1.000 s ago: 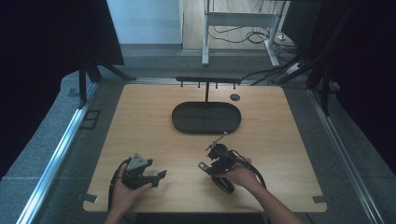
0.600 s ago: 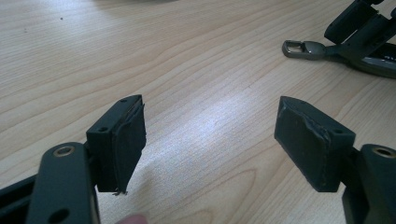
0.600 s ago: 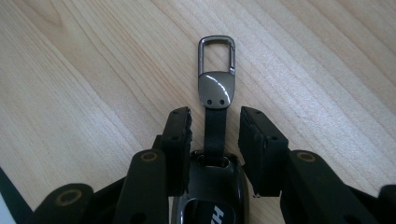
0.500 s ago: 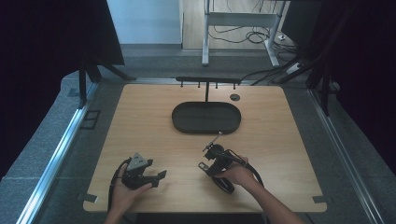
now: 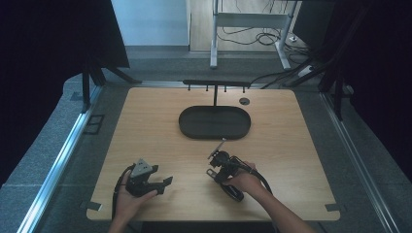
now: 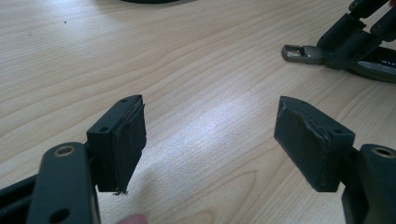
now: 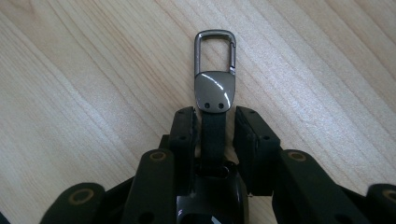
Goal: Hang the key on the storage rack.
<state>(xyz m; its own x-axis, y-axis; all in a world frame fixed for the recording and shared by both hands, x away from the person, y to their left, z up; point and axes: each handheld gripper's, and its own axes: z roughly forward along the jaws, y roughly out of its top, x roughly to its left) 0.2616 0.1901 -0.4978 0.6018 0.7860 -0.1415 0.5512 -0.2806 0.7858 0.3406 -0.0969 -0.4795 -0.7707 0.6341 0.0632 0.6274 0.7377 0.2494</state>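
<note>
At the near edge of the wooden table point(image 5: 145, 126), a person's two hands come in from the bottom, and each one holds a black gripper. The left gripper point(image 5: 154, 182) sits low by the near left part of the table, and its jaws are spread wide apart with nothing between them. In the left gripper view you can see its two black pads point(image 6: 126, 140) with bare wood in the gap. The right gripper point(image 5: 218, 156) is a bit farther in, near the middle of the table. Between its jaws lies a key strap point(image 7: 213, 112), a short black band with a grey metal clip on the end. In the right gripper view the jaws sit close on both sides of the band, but I cannot tell if they squeeze it. The metal clip pokes out past the jaw tips and lies flat on the wood. Farther back sits a dark oval tray point(image 5: 194, 130). Behind the tray stands a thin black rack point(image 5: 216, 84) with little pegs.
</note>
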